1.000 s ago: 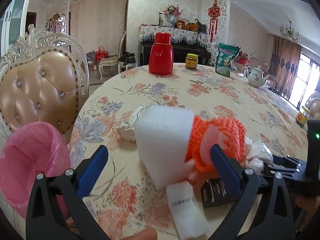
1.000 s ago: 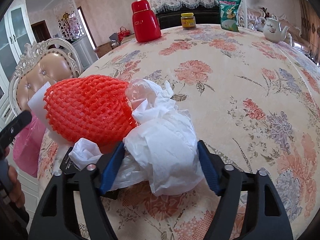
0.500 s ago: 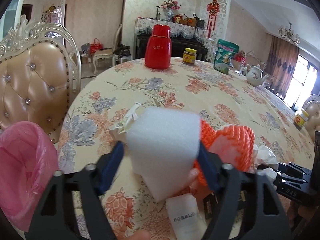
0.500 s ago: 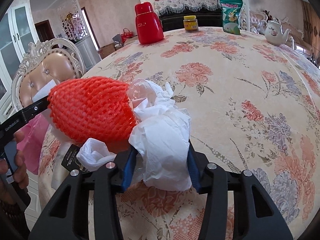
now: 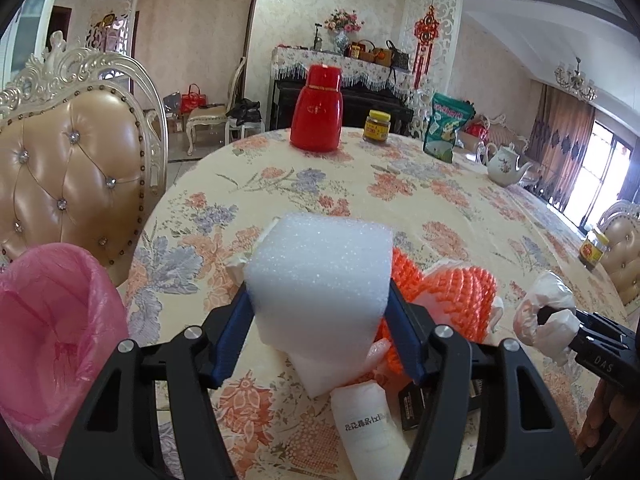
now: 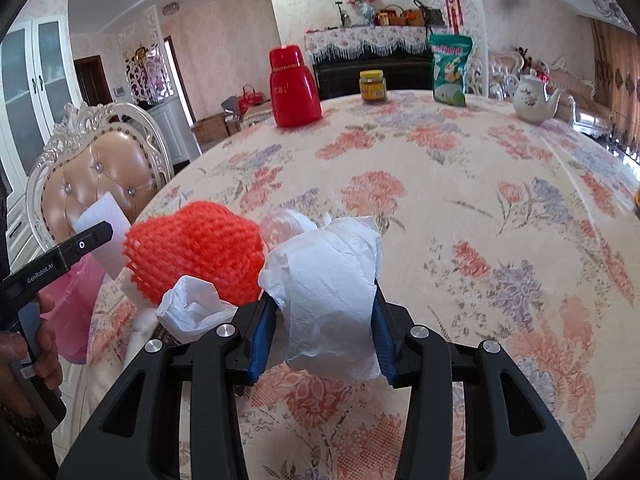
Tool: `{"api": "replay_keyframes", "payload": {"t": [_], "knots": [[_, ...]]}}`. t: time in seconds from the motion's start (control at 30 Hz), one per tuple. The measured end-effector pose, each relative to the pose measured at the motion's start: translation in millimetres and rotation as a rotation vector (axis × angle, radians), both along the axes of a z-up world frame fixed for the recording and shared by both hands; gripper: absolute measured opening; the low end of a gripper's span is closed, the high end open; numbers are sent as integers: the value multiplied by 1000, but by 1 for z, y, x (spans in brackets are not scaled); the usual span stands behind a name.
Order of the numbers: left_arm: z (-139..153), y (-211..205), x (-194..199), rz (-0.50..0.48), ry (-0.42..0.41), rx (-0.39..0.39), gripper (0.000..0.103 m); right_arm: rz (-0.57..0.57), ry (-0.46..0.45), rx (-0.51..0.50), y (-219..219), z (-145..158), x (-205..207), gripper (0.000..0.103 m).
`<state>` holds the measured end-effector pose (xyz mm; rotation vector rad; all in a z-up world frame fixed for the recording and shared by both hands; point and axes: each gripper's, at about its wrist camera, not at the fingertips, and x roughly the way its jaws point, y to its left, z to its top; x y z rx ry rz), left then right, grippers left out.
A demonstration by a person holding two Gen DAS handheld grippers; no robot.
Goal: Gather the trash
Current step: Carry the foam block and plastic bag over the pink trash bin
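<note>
A person is holding two hand-held grippers over a round desk (image 5: 460,208) covered in a flowered cloth, and both are gripping trash. The left hand-held gripper (image 5: 320,320) is clamping its blue pads on the two sides of a white foam block (image 5: 320,276), which is sitting upright between them with its lower end just above the cloth. The right hand-held gripper (image 6: 324,312) is closing its jaws on a crumpled white plastic bag (image 6: 328,280), whose sides are being pressed in by the pads. Between the two loads an orange foam net (image 6: 192,252) is lying on the desk, touching the block on one side and the bag on the other, with a smaller white wad (image 6: 192,312), a white packet (image 5: 368,428) and a dark wrapper (image 5: 412,404) beside it. The pink-lined bin (image 5: 52,332) is standing off the desk edge, down and to the left of the left hand-held gripper, next to a padded chair (image 5: 76,172). That relation probably governs the coming move: the foam block is the load nearer the bin, a short swing left past the desk edge, while the bag in the right hand-held gripper would have to cross over the orange net to get there. A red flask (image 5: 318,110), a jar (image 5: 377,126), a green pouch (image 5: 446,128) and a teapot (image 5: 506,164) are standing far back.
</note>
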<state>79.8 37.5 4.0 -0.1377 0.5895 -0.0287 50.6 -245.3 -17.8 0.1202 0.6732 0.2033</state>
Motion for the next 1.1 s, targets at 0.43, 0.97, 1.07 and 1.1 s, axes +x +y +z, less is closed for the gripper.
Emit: {"api": "replay_keyframes", "payload": {"t": [0.43, 0.97, 1.07, 1.1], "knots": [[23, 37, -29, 66, -61, -1, 62, 54, -95, -13, 33, 36, -9, 42], [45, 121, -74, 211, -109, 29, 62, 236, -178, -11, 139, 74, 0, 42], [46, 139, -81, 241, -109, 28, 62, 280, -173, -2, 164, 74, 4, 42], [46, 147, -85, 256, -108, 31, 62, 292, -170, -2, 172, 74, 4, 42]]}}
